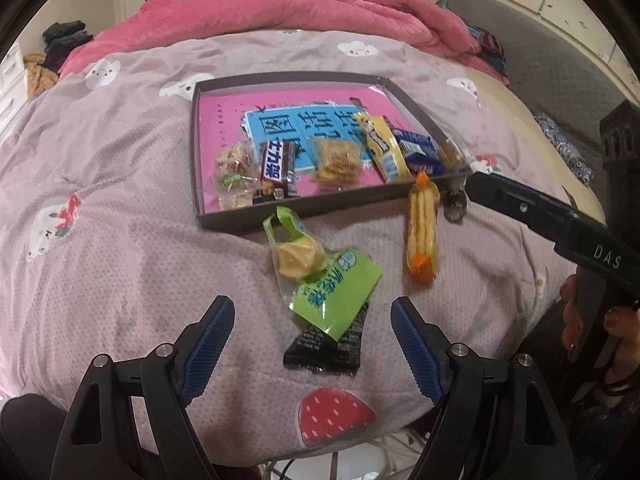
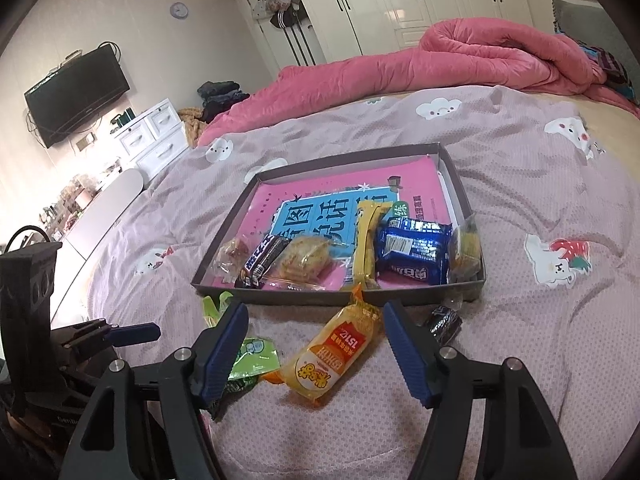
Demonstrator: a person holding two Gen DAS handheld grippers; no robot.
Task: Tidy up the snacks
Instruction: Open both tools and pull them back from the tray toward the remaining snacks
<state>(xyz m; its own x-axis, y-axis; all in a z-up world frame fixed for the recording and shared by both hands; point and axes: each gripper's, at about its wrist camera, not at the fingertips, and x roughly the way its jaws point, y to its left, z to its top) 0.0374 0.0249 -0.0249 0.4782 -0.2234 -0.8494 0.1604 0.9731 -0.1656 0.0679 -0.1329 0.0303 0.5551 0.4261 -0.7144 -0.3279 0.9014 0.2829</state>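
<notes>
A shallow dark tray (image 1: 224,222) (image 2: 304,299) lies on the bed and holds several snacks on a pink book. On the sheet in front of it lie a green packet (image 1: 334,296), a clear green-topped pastry packet (image 1: 298,256), a black packet (image 1: 324,350), an orange-yellow packet (image 1: 422,232) (image 2: 336,356) and a small dark sweet (image 1: 454,204) (image 2: 442,324). My left gripper (image 1: 312,312) is open, its fingers either side of the green and black packets. My right gripper (image 2: 316,316) is open around the orange-yellow packet's far end; it shows in the left wrist view (image 1: 472,184).
The bed has a mauve patterned sheet (image 1: 120,240) and a rolled pink quilt (image 2: 440,56) at the back. A white drawer unit (image 2: 156,136) and a wall television (image 2: 76,92) stand to the left. The bed's near edge lies just below the grippers.
</notes>
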